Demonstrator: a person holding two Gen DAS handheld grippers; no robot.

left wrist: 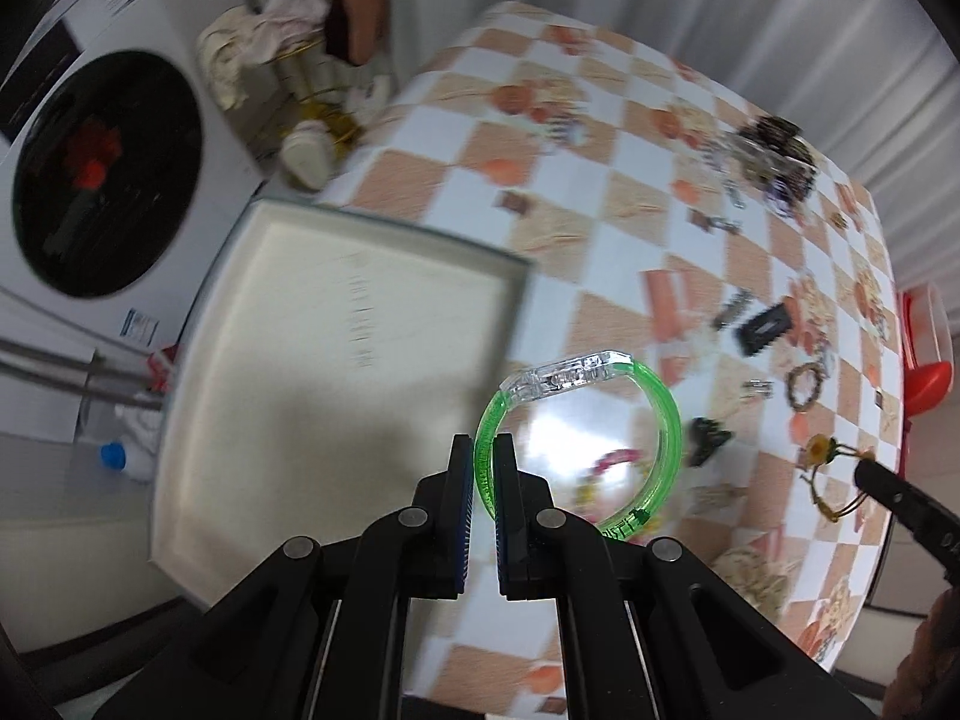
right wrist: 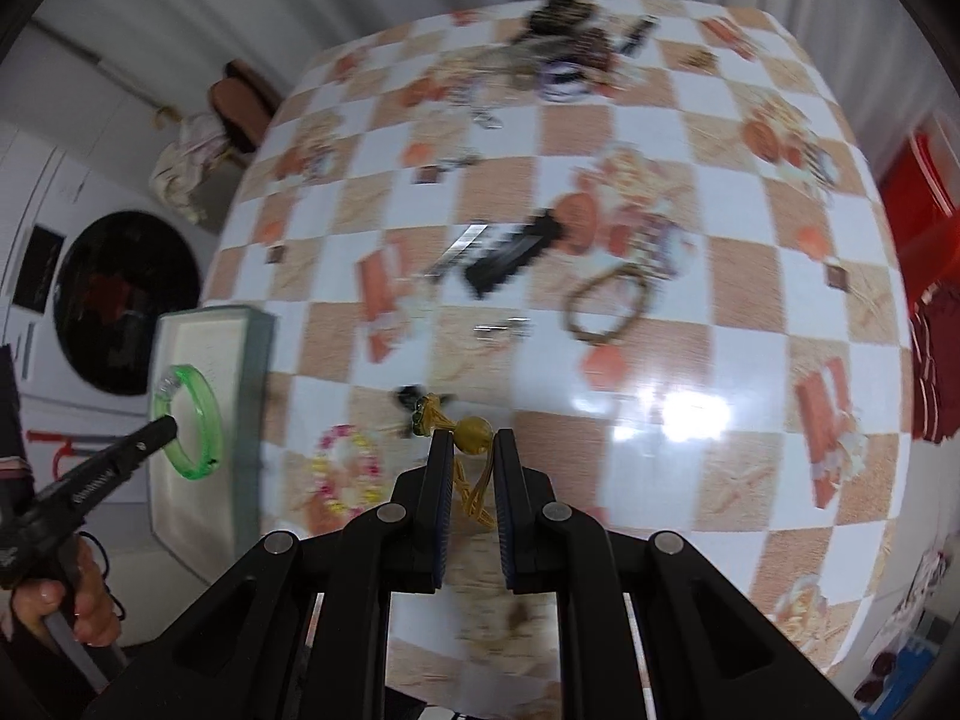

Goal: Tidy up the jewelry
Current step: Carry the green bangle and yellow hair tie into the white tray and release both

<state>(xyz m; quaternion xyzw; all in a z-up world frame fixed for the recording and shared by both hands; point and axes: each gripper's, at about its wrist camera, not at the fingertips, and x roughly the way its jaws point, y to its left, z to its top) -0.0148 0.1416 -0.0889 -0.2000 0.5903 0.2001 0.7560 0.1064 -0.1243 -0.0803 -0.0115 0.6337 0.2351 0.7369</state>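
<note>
Jewelry lies scattered over the checkered tablecloth (right wrist: 690, 138), and the white tray (left wrist: 336, 360) at its left edge serves as landmark. The left gripper (left wrist: 483, 468) is nearly closed, its two pads pinching the rim of a green translucent bracelet (left wrist: 666, 420), which hangs raised just right of the tray's right wall in the left wrist view and over the tray's near end (right wrist: 198, 330) in the right wrist view (right wrist: 207, 414). The right gripper (right wrist: 471, 462) stands narrowly open around a yellow bead on a gold cord (right wrist: 474, 435); whether the pads press it I cannot tell. A pink and yellow bead bracelet (right wrist: 345, 468) lies just right of the tray. Farther right lie a black hair clip (right wrist: 516, 252) and a brown ring bracelet (right wrist: 606, 306). A tangled heap (right wrist: 570, 54) sits at the cloth's far edge, well apart from the tray. Bare cloth spreads right of the right gripper.
</note>
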